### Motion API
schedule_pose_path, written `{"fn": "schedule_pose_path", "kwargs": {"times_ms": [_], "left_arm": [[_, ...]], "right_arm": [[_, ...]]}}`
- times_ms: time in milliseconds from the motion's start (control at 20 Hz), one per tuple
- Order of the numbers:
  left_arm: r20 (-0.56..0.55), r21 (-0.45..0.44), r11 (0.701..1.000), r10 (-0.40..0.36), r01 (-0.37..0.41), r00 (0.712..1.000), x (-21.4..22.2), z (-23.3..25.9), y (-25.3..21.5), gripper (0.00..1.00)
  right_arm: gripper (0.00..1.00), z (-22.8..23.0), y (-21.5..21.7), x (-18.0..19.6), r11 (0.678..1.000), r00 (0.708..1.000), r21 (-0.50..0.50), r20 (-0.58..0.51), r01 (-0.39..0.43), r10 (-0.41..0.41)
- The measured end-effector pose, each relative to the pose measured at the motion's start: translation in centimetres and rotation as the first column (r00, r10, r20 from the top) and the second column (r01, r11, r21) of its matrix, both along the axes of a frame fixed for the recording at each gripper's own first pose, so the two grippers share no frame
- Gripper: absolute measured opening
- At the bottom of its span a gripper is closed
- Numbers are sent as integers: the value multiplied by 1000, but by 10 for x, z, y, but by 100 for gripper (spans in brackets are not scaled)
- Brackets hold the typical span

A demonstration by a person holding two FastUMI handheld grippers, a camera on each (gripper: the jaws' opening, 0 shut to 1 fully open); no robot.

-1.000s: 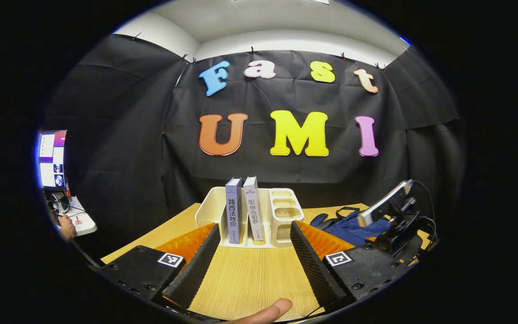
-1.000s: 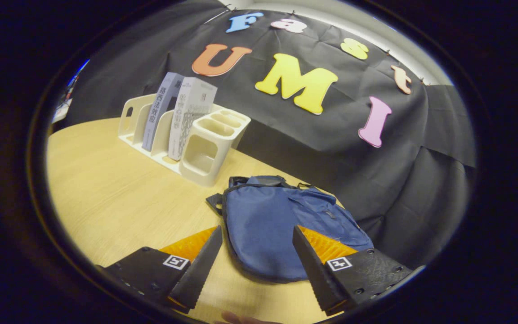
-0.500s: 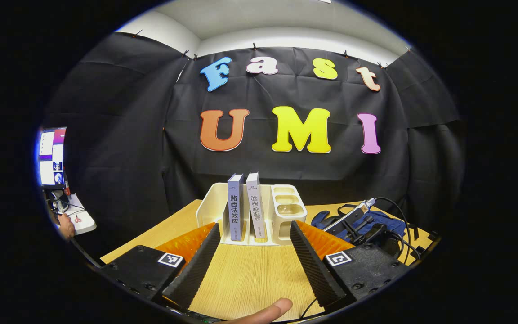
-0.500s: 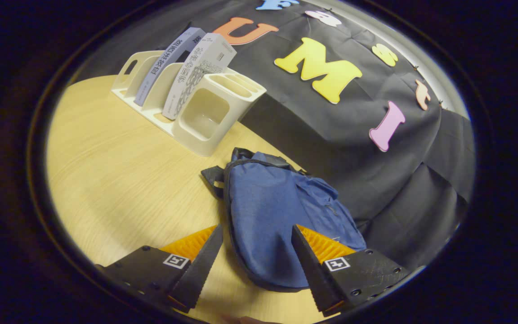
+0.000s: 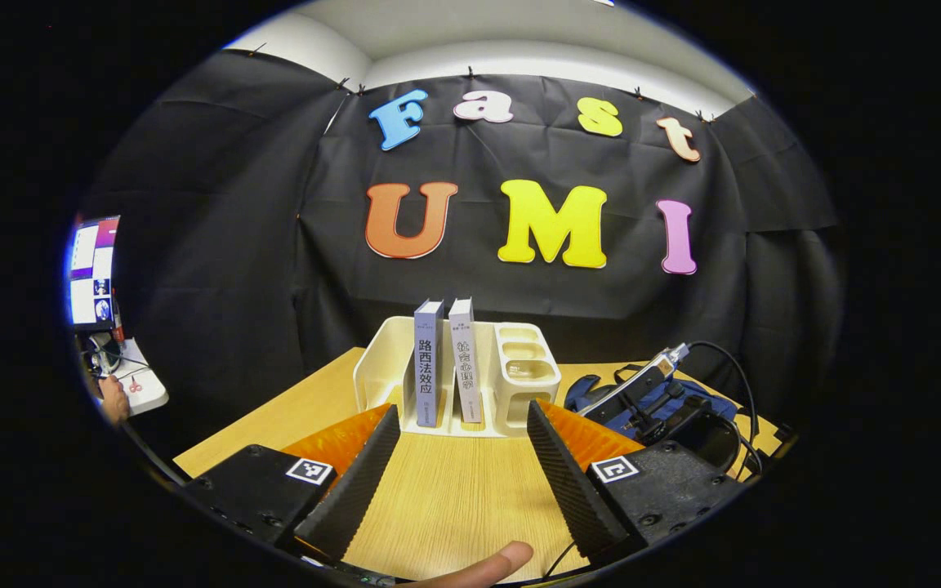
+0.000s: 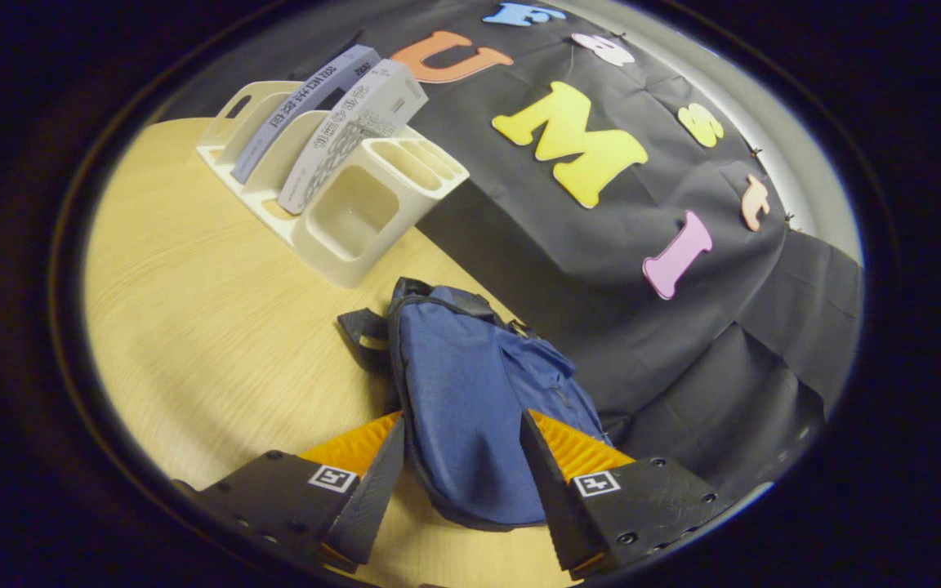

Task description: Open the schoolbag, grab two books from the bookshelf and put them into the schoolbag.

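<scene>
My right gripper (image 6: 461, 478) hangs wide open over the near edge of the closed bag (image 6: 470, 408) lying flat on the tabletop (image 6: 209, 327) beside the shelf (image 6: 348, 220): risk is pinching loose fabric, missing the zipper, and dragging the bag.

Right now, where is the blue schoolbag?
In the right gripper view the schoolbag lies flat on the wooden table, just ahead of the right gripper, with the white bookshelf beyond it.
</scene>
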State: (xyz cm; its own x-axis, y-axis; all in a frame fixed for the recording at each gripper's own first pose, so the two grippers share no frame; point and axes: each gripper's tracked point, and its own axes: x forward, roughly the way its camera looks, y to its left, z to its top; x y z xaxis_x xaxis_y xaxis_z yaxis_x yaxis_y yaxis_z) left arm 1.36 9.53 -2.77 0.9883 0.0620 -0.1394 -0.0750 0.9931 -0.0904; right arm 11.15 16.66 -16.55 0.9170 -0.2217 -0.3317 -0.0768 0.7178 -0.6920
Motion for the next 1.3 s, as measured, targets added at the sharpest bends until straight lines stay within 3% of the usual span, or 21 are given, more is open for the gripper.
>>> {"fn": "schedule_pose_path", "kwargs": {"times_ms": [100, 200, 250, 300, 350, 500, 550, 650, 1050, 1300], "left_arm": [[15, -16, 1000, -9, 10, 1000, 0, 3, -4, 99], [21, -39, 998, -49, 50, 999, 4, 1, -10, 98], [18, -51, 997, -60, 61, 998, 6, -3, -11, 98], [11, -59, 996, -65, 66, 998, 8, -5, -11, 98], [2, -62, 996, -66, 66, 998, 8, -8, -11, 98], [-1, -46, 998, -49, 49, 999, 8, -8, -8, 98], [-3, -39, 998, -43, 43, 999, 8, -7, -8, 98], [2, -35, 998, -45, 45, 999, 10, -5, -7, 98], [-5, 41, 998, -37, 37, 999, 16, -12, -9, 98], [-21, 20, 999, -50, 51, 999, 25, -21, -20, 98]], "right_arm": [[80, 0, 5, 12, 999, 1000, -38, -2, -14, 14], [65, -8, 6, 19, 999, 999, -40, -30, -10, 9], [65, -7, 5, 24, 999, 1000, -43, -25, -4, 3], [48, -8, 3, 28, 999, 1000, -39, -24, 9, -10], [46, -13, 1, 30, 999, 999, -31, -41, 18, -19], [12, -19, 3, 32, 1000, 996, 9, -86, 15, -15], [16, -17, 4, 34, 1000, 997, 23, -80, 0, 2], [5, -12, 1, 33, 999, 997, 43, -78, -8, 11], [5, 30, -15, 42, 982, 998, 188, -65, -14, 27], [5, 60, -41, 55, 975, 999, 221, -32, -1, 8]]}}
